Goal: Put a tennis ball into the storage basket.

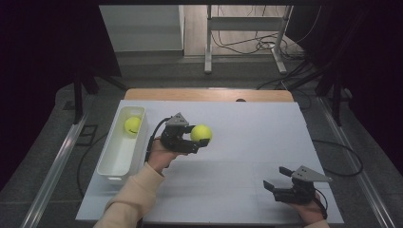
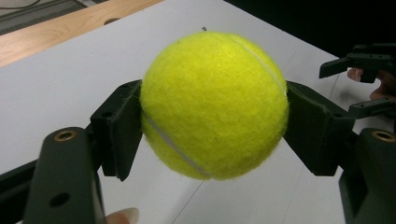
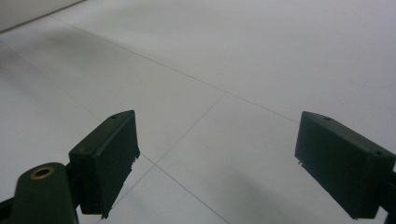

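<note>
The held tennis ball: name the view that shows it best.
The left gripper view: the held tennis ball is large, seam visible, clamped between both jaws of the left tool. The high view shows it small. The right gripper view adds nothing.

Held tennis ball (image 2: pixel 212 105): bright yellow-green felt crossed by a pale, whitish curved seam. Second tennis ball (image 1: pixel 132 125): the same yellow-green. Bin (image 1: pixel 110 161): plain white, inside and out. Tabletop (image 1: pixel 247 142): matt white sheet marked by thin grey joint lines, with a light wood-coloured edge along the far side. Left gripper (image 1: pixel 194 141) and right gripper (image 1: pixel 275 178): black bodies and black fingers (image 3: pixel 109 154), each topped by a grey three-cornered plate; brass-coloured rings sit in the finger mounts. Sleeve (image 1: pixel 130 199): pale cream-beige. Floor (image 1: pixel 43 156): grey, under dark surroundings.
</note>
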`<state>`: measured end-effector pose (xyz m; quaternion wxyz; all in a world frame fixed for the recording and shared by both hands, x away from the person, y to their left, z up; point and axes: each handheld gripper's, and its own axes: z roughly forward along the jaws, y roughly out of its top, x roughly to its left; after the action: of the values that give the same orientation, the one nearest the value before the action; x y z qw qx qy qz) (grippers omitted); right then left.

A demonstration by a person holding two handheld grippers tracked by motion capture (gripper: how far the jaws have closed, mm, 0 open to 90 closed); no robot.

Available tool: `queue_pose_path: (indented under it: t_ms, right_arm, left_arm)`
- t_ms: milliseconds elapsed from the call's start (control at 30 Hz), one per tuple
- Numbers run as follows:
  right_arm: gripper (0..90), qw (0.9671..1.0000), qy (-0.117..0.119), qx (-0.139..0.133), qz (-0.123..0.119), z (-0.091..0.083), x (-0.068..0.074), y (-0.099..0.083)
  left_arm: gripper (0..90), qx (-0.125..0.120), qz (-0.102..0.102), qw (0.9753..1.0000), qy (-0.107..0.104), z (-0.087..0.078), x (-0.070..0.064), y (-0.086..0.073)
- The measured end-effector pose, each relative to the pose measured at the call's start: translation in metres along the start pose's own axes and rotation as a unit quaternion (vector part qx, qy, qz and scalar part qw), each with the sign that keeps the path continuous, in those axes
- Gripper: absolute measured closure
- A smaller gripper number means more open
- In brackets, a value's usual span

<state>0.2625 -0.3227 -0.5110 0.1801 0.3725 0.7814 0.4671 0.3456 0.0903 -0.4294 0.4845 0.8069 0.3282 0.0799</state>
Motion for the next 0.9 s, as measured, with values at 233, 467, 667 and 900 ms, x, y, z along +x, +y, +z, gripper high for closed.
queue_pose_path:
  t_ms: [233, 467, 667, 900]
  right_arm:
    - [13.7, 1.0, -0.001, 0.0, 0.001, 0.0, 0.0, 0.0]
    - [13.7, 1.0, -0.002, -0.001, 0.001, 0.0, 0.0, 0.0]
    - [13.7, 1.0, -0.003, 0.001, 0.001, 0.0, 0.0, 0.0]
    - [13.7, 1.0, -0.003, 0.0, 0.001, 0.0, 0.0, 0.0]
  left_arm:
    - [26.6, -0.007, -0.003, 1.0, -0.001, -0.008, 0.002, -0.001]
    - [26.6, -0.013, -0.01, 0.9999, 0.003, -0.014, 0.006, -0.005]
    - [26.5, -0.017, -0.015, 0.9997, 0.008, -0.024, 0.011, -0.007]
    - [26.6, -0.023, -0.02, 0.9994, 0.014, -0.032, 0.015, -0.008]
